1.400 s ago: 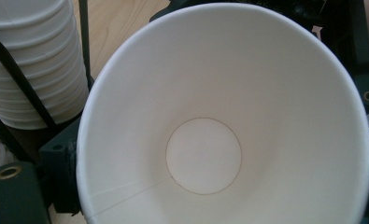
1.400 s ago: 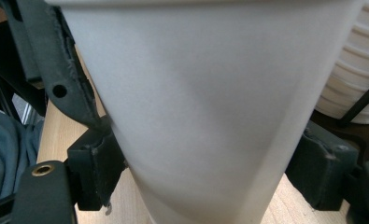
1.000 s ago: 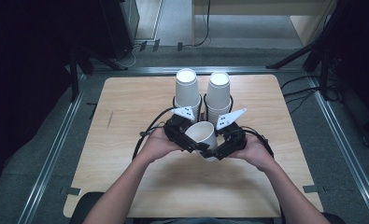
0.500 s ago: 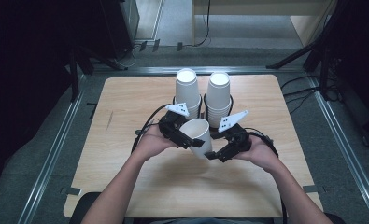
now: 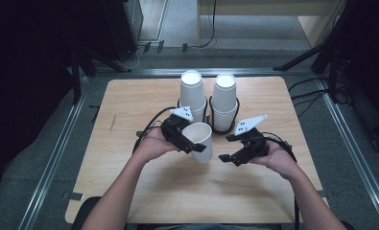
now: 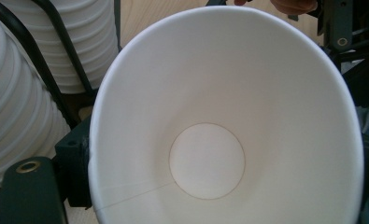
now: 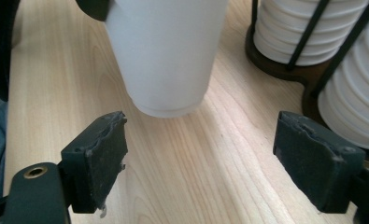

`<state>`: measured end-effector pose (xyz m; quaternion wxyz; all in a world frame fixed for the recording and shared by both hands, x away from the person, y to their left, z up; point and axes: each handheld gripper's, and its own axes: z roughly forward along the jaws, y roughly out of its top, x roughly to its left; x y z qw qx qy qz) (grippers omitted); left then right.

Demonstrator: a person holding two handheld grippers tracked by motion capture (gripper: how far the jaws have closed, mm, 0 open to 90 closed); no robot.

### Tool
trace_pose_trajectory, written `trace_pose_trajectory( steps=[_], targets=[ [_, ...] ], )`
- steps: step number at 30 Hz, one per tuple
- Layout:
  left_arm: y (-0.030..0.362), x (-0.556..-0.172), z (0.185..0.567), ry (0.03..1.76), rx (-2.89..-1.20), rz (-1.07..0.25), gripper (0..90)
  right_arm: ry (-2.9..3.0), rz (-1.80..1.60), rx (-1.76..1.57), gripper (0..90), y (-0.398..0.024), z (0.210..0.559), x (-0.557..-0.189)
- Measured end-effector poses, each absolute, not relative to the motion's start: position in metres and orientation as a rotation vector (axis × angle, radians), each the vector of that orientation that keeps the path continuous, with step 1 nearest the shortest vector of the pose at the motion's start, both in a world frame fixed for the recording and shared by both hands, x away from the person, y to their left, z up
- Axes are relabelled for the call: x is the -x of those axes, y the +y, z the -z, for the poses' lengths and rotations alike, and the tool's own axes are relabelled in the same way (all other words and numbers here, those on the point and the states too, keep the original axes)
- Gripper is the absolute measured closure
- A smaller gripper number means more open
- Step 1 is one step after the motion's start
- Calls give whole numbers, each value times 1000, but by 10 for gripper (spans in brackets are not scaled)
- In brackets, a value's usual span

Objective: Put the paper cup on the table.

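one loose paper cup (image 5: 199, 139), two cup stacks (image 5: 192, 93), two hand-held grippers (image 5: 189, 141).

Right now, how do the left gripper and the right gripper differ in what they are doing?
The left gripper is shut on the rim of a white paper cup and holds it tilted above the table; the right gripper is open, with nothing between its jaws. The left gripper touches the cup; the right gripper stands apart from it. Both are black and hand-held.
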<state>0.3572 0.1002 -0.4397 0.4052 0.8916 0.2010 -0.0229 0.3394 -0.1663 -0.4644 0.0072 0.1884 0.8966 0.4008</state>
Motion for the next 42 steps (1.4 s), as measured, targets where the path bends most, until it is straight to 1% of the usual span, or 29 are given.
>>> trace_pose_trajectory(
  steps=[4,10,23,42],
  targets=[
    [105,-358,440,509,-2260,75,125,2793,-1256,-613,176,-170,464,-341],
    [114,-359,438,523,-2263,56,125,2792,-1274,-670,185,-176,465,-344],
    [142,-358,431,547,-2264,9,122,2777,-1240,-676,192,-182,468,-347],
    [193,-365,433,691,-2216,-62,119,2754,-1237,-681,199,-189,468,-355]
  ],
)
